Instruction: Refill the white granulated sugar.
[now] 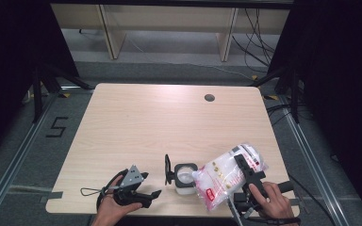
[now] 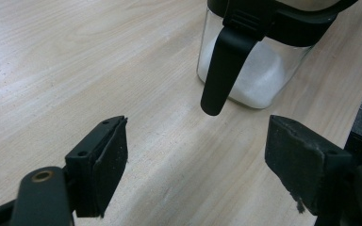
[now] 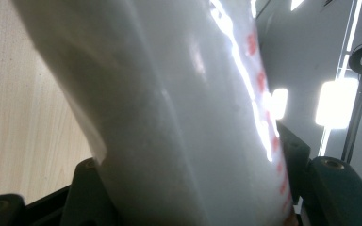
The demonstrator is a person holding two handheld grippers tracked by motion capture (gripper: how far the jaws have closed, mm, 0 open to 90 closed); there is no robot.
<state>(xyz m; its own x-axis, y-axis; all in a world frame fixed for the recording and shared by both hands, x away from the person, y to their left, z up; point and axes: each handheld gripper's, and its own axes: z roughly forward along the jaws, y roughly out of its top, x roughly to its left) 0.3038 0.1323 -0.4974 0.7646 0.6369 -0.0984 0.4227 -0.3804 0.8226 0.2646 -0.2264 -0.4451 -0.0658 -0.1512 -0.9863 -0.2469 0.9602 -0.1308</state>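
On the surface, the right gripper holds a white bag tilted, its lower corner over an open clear jar. The left gripper rests just left of the jar, apart from it.

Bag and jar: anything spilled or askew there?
No spill shows on the table. The bag, clamped in the right gripper, tilts its corner over the open jar, whose lid stands flipped up. Left gripper open, empty.

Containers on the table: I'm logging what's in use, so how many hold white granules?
2. A clear jar with its black lid flipped open stands near the table's front edge; a plastic bag, clamped in the right hand-held gripper, tilts over it.
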